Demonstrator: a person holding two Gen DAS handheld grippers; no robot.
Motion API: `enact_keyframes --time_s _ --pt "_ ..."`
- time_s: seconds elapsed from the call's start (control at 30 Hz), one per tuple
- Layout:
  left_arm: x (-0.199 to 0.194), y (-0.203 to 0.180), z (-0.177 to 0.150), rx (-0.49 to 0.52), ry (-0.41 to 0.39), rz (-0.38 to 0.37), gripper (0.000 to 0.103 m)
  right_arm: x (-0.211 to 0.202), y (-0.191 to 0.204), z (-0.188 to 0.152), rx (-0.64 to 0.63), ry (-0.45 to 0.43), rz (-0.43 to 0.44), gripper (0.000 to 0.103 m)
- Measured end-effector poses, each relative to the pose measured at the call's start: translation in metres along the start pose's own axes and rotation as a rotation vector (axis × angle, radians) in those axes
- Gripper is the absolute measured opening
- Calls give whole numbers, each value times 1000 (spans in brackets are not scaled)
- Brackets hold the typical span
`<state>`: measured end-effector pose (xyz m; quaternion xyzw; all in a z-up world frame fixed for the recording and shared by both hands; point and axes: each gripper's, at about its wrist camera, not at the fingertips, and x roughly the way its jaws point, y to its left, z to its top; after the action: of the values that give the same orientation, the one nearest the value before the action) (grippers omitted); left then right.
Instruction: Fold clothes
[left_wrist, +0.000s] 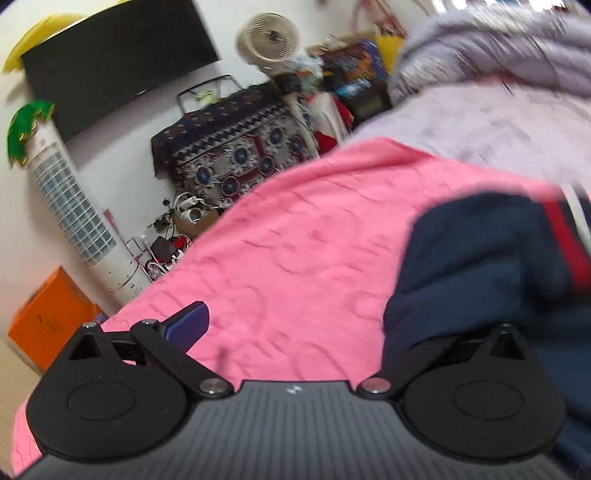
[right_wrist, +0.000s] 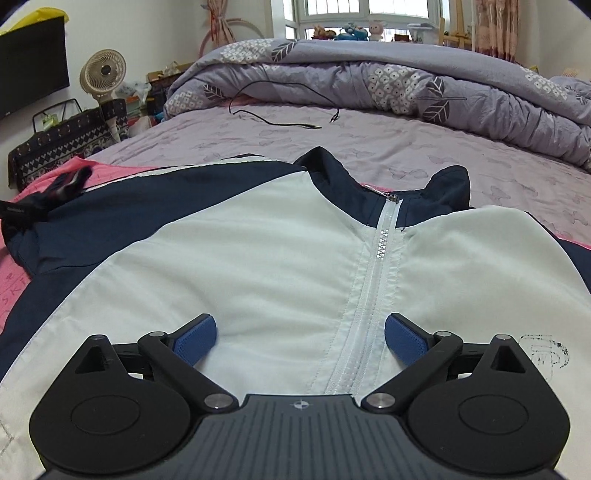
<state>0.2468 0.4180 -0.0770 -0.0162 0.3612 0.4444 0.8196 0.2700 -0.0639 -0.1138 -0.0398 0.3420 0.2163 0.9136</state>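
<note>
A big bed (right_wrist: 369, 155) fills the room, with a pale purple sheet on it. A thick purple quilt (right_wrist: 369, 74) with leaves and little flowers is bunched up at the far end of the bed. A pink cloth (left_wrist: 295, 258) is spread over the near part of the bed. The jacket (right_wrist: 258, 258) lies flat on the pink cloth, front side up. It is white in the middle and dark blue on the sleeves and collar. Its white zipper (right_wrist: 373, 280) is closed and runs straight up to the collar. A thin black cord (right_wrist: 273, 123) lies on the sheet, well past the jacket. Beside the bed there is a patterned cloth (left_wrist: 236, 147) draped over something, a round fan (left_wrist: 267, 38) and a dark screen (left_wrist: 114, 55) on the wall. The right gripper (right_wrist: 299, 338) is low over the white front of the jacket. Its two blue pads (right_wrist: 195, 338) are far apart, with the zipper between them, and they are not pinching anything. The left gripper (left_wrist: 295, 325) is at the other side, over the pink cloth, right by a dark blue sleeve (left_wrist: 480, 266). Only one of its blue pads (left_wrist: 188, 326) shows, and the sleeve hides the other side, so I cannot tell if it is gripping the sleeve.
</note>
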Motion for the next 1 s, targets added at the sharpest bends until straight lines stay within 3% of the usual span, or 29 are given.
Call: enact_keyframes --time_s 0.13,0.23,0.33,0.43,0.53,0.6,0.67,0.77,0.8,0.83,0.87,0.9,1.0 --pt "14 23 4 -176 92 -60 103 0 0 -1 -1 0 1 100" --pt "14 45 0 -310 131 -147 103 -1 0 0 1 -3 -1 99" --pt "-7 50 -5 -229 73 -151 100 -13 -9 11 37 -69 25 77" --pt "-30 46 -22 -145 -36 -175 103 -5 -16 57 -28 -120 -9 77" --pt "-13 39 -32 -109 -23 -159 103 20 -15 108 -163 -139 -80 76" --pt "-4 40 -36 -127 -9 -166 103 49 -8 137 -269 -100 -104 74" --pt "-2 40 -37 -132 -14 -167 103 83 1 157 -340 -3 -90 73" --pt "0 38 -37 -127 -23 -162 103 133 19 155 -418 207 -66 72" --pt "0 39 -38 -129 -25 -163 103 135 21 153 -400 211 -60 71" --pt "1 39 -38 -131 -27 -164 103 136 24 152 -381 214 -55 63" --pt "1 39 -38 -133 -29 -165 103 138 26 151 -363 218 -50 30" --pt "1 39 -39 -131 -32 -163 103 140 29 150 -344 221 -45 13" --pt "-3 39 -39 -130 -35 -162 103 135 36 151 -346 184 -67 9"
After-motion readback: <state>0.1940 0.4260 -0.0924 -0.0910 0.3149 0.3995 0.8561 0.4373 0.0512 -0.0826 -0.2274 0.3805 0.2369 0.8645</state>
